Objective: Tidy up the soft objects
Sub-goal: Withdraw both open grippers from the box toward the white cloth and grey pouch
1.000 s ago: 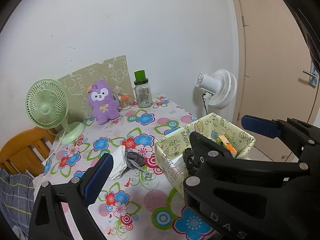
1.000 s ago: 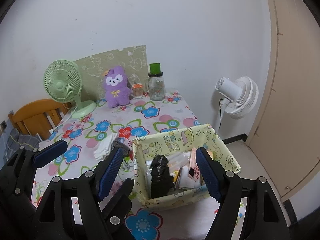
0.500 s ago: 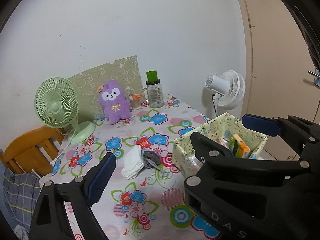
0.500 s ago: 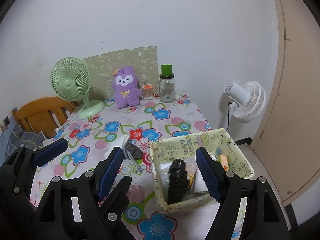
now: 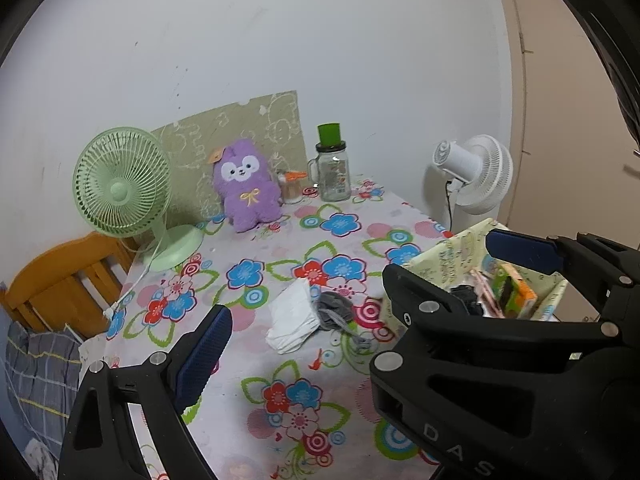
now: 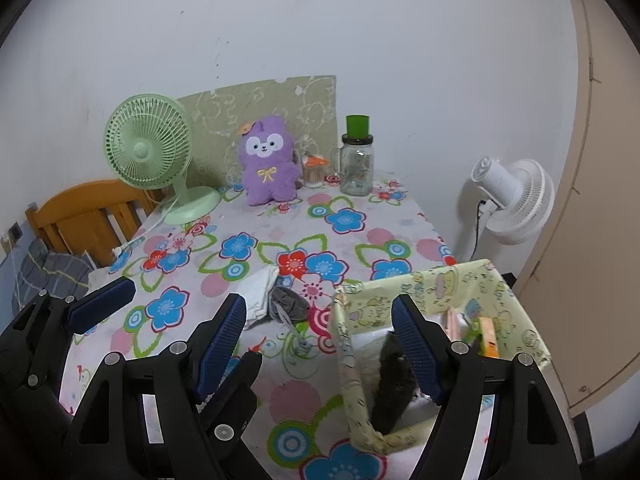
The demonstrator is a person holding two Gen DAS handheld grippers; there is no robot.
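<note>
Both views have pulled back from the surface (image 6: 280, 380) vs 1 s ago: more of the flowered cloth shows, and everything sits further off in frame. No thing on it looks moved; the change seems to be the cameras backing off.

L to R, right-wrist view:
- Green fan (image 6: 148, 152) at far left, back edge, w/ wooden chair (image 6: 80, 212) beside it. Same spot.
- Left gripper (image 6: 156, 304) low left, fingers spread wide, nothing between them.
- Purple plush (image 6: 269, 162) upright at the back against the green board (image 6: 280, 100), untouched. Glass jar (image 6: 357, 164) just right of it.
- White cloth (image 6: 260, 292) and grey cloth (image 6: 289, 303) mid-surface, touching each other, loose, not in the box. Same lie as before.
- Right gripper (image 6: 320, 344) fingers also wide apart, empty, framing the gap between cloths and box.
- Patterned box (image 6: 424, 292) at the right edge of the surface, already holding a dark item (image 6: 394, 384) and some packets. White fan (image 6: 512, 200) beyond, off the surface.

Left-wrist view agrees: left gripper (image 5: 360, 292) open, white cloth (image 5: 294, 316) and grey cloth (image 5: 332, 310) ahead between its fingers, box (image 5: 452, 252) to the right.

Meaning: prob. a reset/overview, not a grasp. Soft things still out: two cloths, plush. Cloths are nearer, so likely next; which hand goes, can't tell.
</note>
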